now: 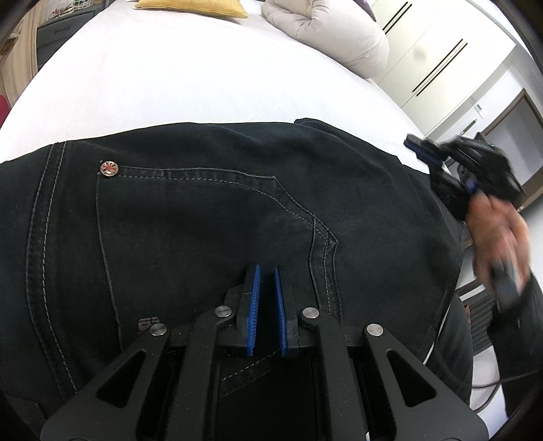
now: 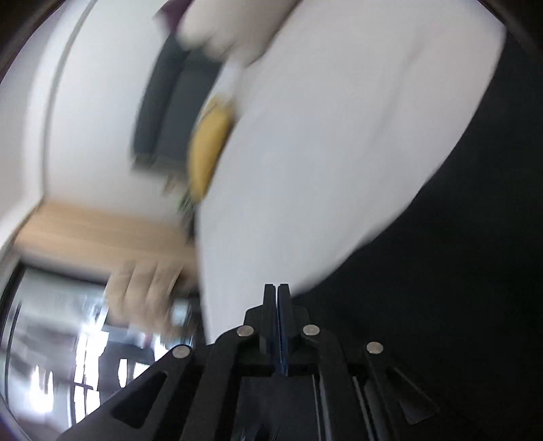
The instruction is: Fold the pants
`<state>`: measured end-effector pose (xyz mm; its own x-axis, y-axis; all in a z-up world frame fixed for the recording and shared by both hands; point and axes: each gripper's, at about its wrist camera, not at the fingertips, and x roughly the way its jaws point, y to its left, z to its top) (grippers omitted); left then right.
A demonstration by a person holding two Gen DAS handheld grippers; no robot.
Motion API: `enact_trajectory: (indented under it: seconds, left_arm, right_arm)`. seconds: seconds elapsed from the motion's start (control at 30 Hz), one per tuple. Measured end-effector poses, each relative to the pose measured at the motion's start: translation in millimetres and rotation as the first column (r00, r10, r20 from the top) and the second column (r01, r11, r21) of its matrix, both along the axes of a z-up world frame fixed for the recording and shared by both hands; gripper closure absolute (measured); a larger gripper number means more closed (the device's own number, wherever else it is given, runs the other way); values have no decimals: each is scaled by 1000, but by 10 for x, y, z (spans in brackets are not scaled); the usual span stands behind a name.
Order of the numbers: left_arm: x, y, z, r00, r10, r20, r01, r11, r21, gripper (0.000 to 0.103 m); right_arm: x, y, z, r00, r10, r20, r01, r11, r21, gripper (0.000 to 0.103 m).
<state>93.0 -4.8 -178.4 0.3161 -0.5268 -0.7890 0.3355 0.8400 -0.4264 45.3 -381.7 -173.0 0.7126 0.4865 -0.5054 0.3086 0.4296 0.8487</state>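
Black denim pants (image 1: 210, 217) with grey stitching are seen lying flat on the white bed sheet (image 1: 169, 84), along its near edge, with a back pocket and a round metal rivet (image 1: 109, 168) facing up. In the left wrist view, the left gripper (image 1: 267, 271) is held low over the denim just beside the pocket's stitched seam; its blue-padded fingers (image 1: 254, 298) are parted by a narrow gap, and nothing is clamped between them. Only this view shows the right gripper (image 1: 420, 147) from outside, blurred, at the right end of the pants near the bed's edge, with the person's hand (image 1: 499, 224) behind it. A yellow cushion (image 1: 193, 7) and a pale grey rolled duvet (image 1: 325, 30) are seen at the bed's far edge, with white cupboard doors (image 1: 437, 61) beyond.

The right wrist view is heavily smeared. The right gripper (image 2: 277, 288) is shown there with its fingers pressed together; whether cloth is pinched between them cannot be told. The pants (image 2: 458, 271) appear only as a featureless dark mass to the right, and the sheet (image 2: 322, 135) as a white field. The cushion (image 2: 207, 149) is reduced to a yellow streak. A pale blurred shape at lower left cannot be identified.
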Motion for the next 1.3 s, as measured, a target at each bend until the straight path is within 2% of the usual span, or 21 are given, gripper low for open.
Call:
enact_trajectory:
  seconds: [0.07,0.13,0.2,0.23,0.27,0.33,0.43,0.53,0.67,0.73,0.8,0.83,0.87,0.9,0.97,1.07,1.13,1.2,1.23,1.27,1.3]
  left_arm:
    - [-31,-19,-12,1000,-1,2,1,1000,12,94]
    - [-50,-59,-20,1000,-3,2,3,1000,22,94]
    - [-48,-81,-14,1000,-3,1,3,1000,30,94]
    - [-45,-97,-10,1000,-4,2,4,999,35,94]
    - [-44,-109,-10,1000,-5,4,5,999,39,94]
    - [-31,-130,-16,1000,-4,4,4,999,41,94]
    - [-13,-168,-36,1000,-4,5,4,999,44,94]
    - [-11,-182,-41,1000,-4,6,4,999,48,94]
    - [-7,-185,-49,1000,-4,6,4,999,46,94]
    - [-8,-181,-45,1000,-4,7,4,999,45,94]
    - [-4,-177,-58,1000,-2,9,1,999,37,94]
    - [-10,-169,-56,1000,-1,10,1,999,35,94]
    - [-12,-171,-58,1000,0,13,-1,999,34,94]
    - [-15,-171,-55,1000,1,15,-1,999,35,94]
    - [-18,-173,-45,1000,1,18,-2,999,38,94]
    - [-26,-170,-17,1000,11,14,-12,999,39,94]
    - [-42,-175,24,1000,21,15,-22,999,48,94]
    - [-70,-280,155,999,20,27,-23,992,122,94]
    - [-96,-359,264,999,6,46,-13,990,140,94]
    - [-123,-463,404,997,-23,73,15,994,110,94]
    - [-128,-560,502,995,-46,87,38,996,83,94]
  right_arm:
    - [-43,385,-113,990,139,-36,-138,990,14,98]
    - [-114,561,-338,978,183,-100,-183,983,5,98]
    - [-259,358,-600,983,100,-151,-91,994,67,103]
    - [-352,165,-661,991,45,-130,-28,991,129,103]
    - [-393,1,-645,992,4,-129,10,994,108,103]
    - [-523,-499,-487,986,-111,-128,110,994,-17,103]
    - [-736,-1220,-497,957,-262,-123,261,965,-28,103]
    - [-914,-1808,-446,925,-367,-98,358,929,-96,103]
    - [-1272,-2477,-372,850,-520,-79,505,849,-154,103]
    - [-1471,-2803,-271,793,-605,-68,592,792,-148,103]
    - [-1701,-2902,-57,709,-698,-105,651,704,-283,98]
    - [-1795,-2895,9,706,-703,-82,667,700,-256,98]
    - [-1855,-2826,72,727,-685,-46,665,720,-199,98]
    - [-1846,-2667,155,770,-638,-17,624,759,-184,98]
    - [-1707,-2109,278,879,-476,23,470,858,-205,98]
    - [-1578,-1273,162,963,-268,29,269,958,-100,98]
    - [-1467,-628,-41,993,-117,8,117,992,-34,98]
    - [-1355,-210,-240,998,-33,-45,32,999,-8,98]
    - [-1278,-73,-370,996,-13,-84,11,1000,-14,102]
    - [-1281,18,-511,990,-10,-138,5,999,-34,103]
    - [-1254,61,-535,991,-19,-130,13,999,-43,103]
